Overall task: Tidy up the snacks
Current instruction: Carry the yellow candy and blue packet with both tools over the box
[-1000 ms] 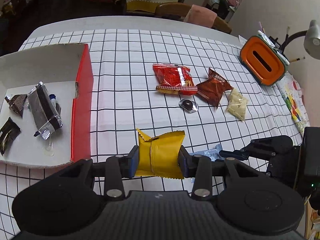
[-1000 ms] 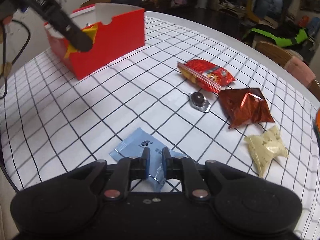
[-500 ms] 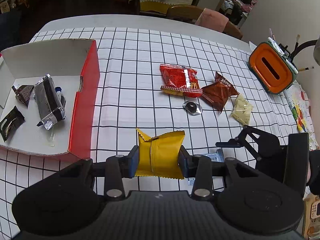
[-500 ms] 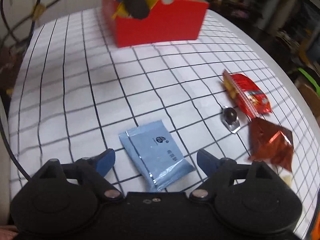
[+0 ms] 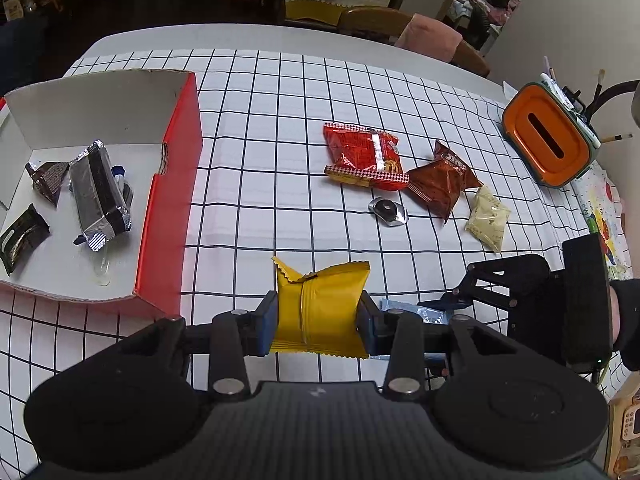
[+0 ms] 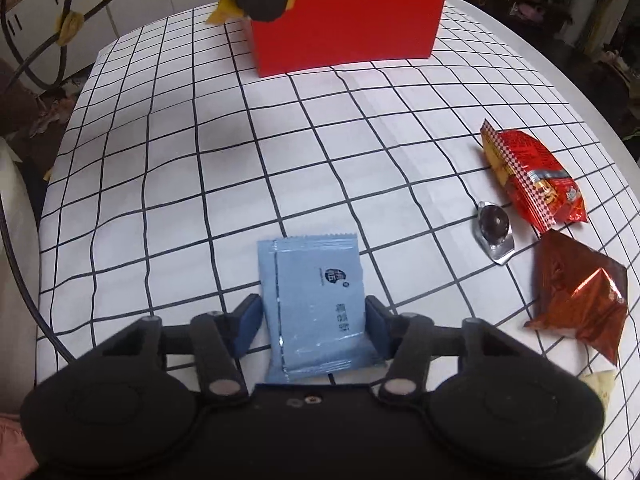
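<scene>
My left gripper [image 5: 318, 316] is shut on a yellow snack packet [image 5: 320, 300], held above the checked tablecloth just right of the red box [image 5: 168, 208]. The box holds several dark wrapped snacks, among them a silver-black packet [image 5: 100, 192]. My right gripper [image 6: 312, 316] points down at a light blue packet [image 6: 316, 300] lying flat on the cloth. Its jaws are closing, and the pads stand at the packet's two side edges. The packet is not crumpled. In the right wrist view the red box [image 6: 348, 24] stands at the far end.
On the cloth lie a red packet [image 5: 364, 156], a brown-red packet [image 5: 444, 184], a cream packet [image 5: 488, 220] and a foil-wrapped chocolate [image 5: 388, 211]. An orange holder [image 5: 546, 144] with pens stands at the right table edge. Chairs stand beyond the far edge.
My right gripper let go of the blue packet's corner, opened wide, rolled and sank, and its jaws have narrowed around the packet. My left gripper kept still with the yellow packet.
</scene>
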### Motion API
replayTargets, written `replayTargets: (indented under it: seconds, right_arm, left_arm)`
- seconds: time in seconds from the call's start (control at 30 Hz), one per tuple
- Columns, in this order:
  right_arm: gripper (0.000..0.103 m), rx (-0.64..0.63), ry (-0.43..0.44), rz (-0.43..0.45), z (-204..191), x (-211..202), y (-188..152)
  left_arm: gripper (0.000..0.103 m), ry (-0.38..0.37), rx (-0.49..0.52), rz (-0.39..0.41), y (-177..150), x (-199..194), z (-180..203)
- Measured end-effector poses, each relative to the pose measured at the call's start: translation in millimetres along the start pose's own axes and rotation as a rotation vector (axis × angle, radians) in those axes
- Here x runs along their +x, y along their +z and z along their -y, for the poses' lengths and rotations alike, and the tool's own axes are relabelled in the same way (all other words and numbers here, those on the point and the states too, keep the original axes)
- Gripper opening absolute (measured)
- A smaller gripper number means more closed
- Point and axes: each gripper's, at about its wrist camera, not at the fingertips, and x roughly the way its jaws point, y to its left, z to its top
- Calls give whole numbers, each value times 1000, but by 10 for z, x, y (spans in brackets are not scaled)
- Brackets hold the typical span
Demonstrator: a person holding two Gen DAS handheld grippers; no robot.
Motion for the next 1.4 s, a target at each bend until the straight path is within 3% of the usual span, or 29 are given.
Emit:
replayTargets:
  seconds: [0.03, 0.3, 0.5, 0.73, 0.97, 1.4]
  right_arm:
    - [46, 20, -5, 6, -4, -7, -6]
    - [46, 257, -68, 98, -56, -147, -57]
    - [46, 404, -135, 193, -154, -396, 86]
    - [46, 524, -212, 262, -241, -628, 458]
    - [46, 612, -233, 308, -283, -703, 888]
    - [46, 614, -255, 351, -412, -481, 1900]
  left_arm:
    - [39, 1, 1, 0, 1, 7, -7]
    - [39, 2, 10, 10, -22, 9, -80]
    - [39, -1, 26, 41, -7, -99, -177]
    - [39, 0, 58, 86, 42, -279, -336]
    - [39, 28, 78, 121, 136, -453, -613]
    - [40, 128, 74, 166, 331, -681, -1475]
